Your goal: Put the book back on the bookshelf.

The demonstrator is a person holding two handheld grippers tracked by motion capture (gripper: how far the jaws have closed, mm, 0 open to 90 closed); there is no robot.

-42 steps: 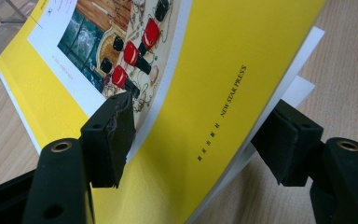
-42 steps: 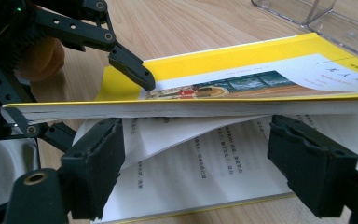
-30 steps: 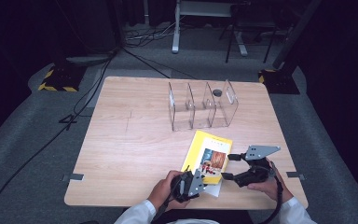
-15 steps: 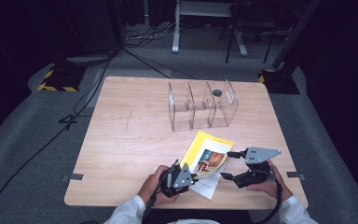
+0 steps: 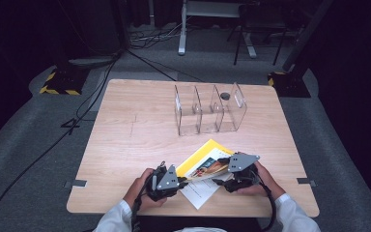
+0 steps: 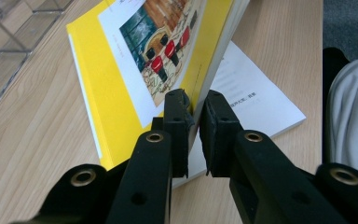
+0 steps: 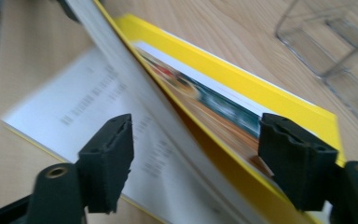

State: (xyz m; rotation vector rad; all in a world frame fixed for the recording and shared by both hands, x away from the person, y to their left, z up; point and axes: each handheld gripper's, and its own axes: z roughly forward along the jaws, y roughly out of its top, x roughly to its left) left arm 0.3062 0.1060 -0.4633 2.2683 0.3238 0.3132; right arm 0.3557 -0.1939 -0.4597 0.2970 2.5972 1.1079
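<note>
A yellow-covered book lies near the table's front edge, its cover and a block of pages lifted off a white printed page. My left gripper is shut on the raised cover's edge; the left gripper view has the yellow book pinched between the jaws of that gripper, above the white page. My right gripper is at the book's right side. In the right gripper view the gripper stands wide open, its jaws on either side of the tilted book.
A clear plastic organizer with three compartments stands past the middle of the table. A small black round object lies behind it. A white sleeve is close beside the book. Cables run over the floor at the back left.
The left gripper has drawn leftward while holding the cover, and the book has opened to show the white page. The right gripper has stayed near the book's right edge.
</note>
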